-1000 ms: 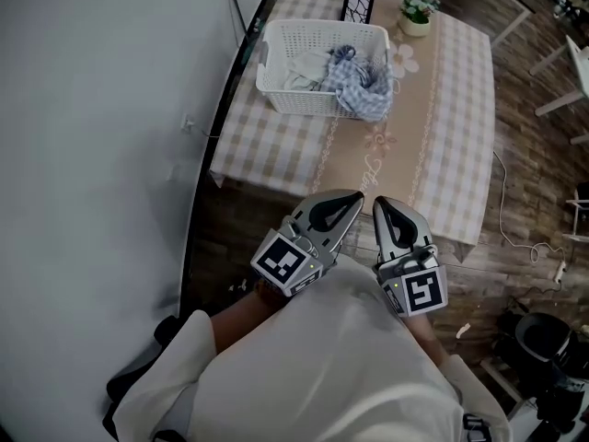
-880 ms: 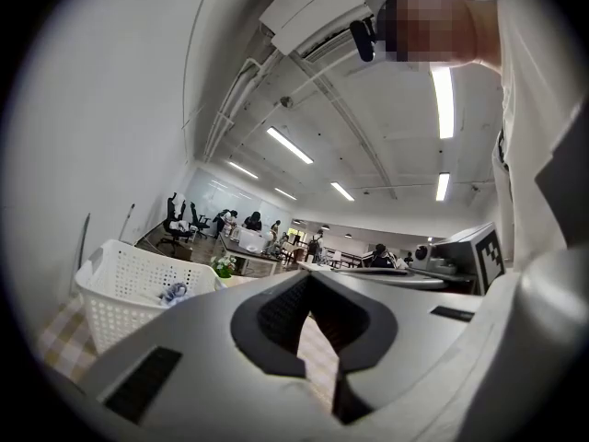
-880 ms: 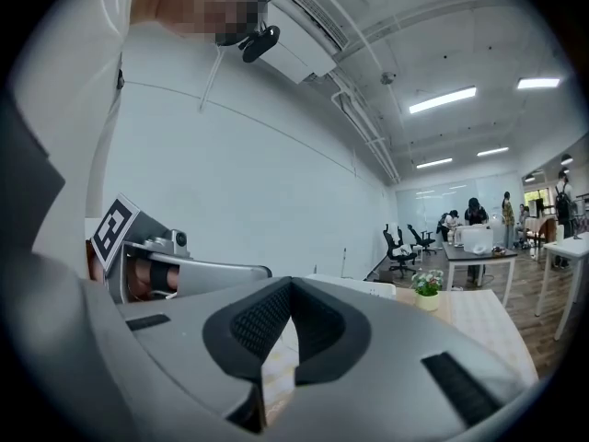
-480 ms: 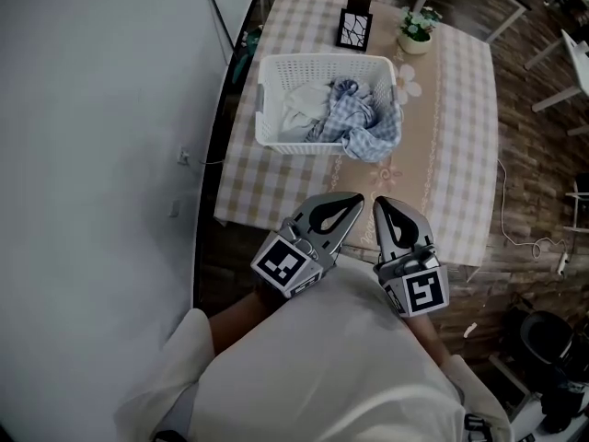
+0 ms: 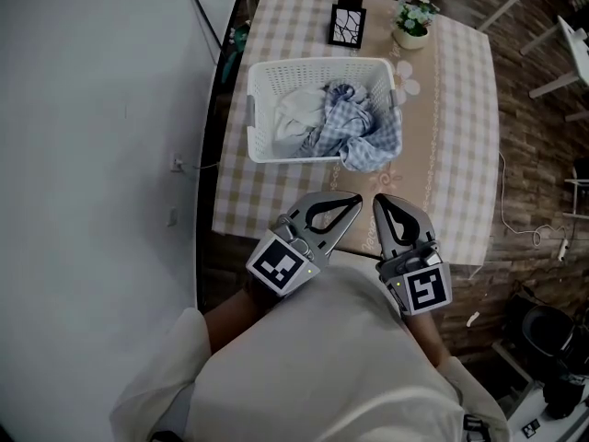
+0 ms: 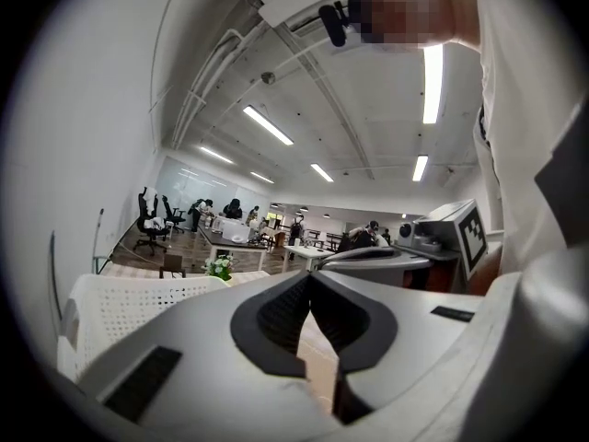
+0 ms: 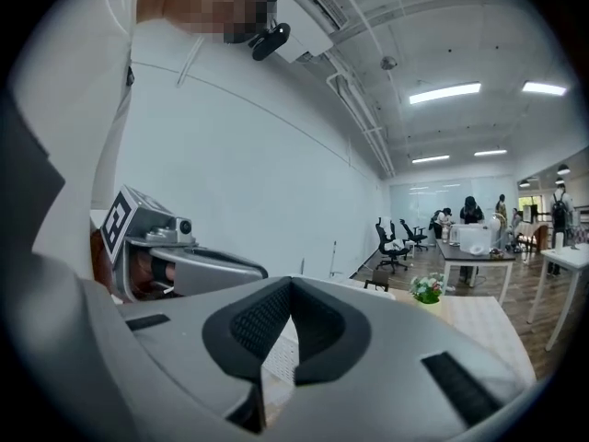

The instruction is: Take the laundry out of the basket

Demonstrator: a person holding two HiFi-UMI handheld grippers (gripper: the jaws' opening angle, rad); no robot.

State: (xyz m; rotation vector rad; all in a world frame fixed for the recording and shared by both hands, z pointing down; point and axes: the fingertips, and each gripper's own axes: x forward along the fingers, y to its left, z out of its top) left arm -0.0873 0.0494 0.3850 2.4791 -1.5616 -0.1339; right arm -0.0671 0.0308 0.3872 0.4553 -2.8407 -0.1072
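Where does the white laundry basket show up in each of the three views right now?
Head view: the laundry basket is upper centre, on the checked table.
Left gripper view: lower left, its perforated wall beside the jaws.
Right gripper view: only a sliver of perforated wall, seen through the gap below the closed jaw tips.
Shared landmark: the potted flowers, beyond the basket in all three.
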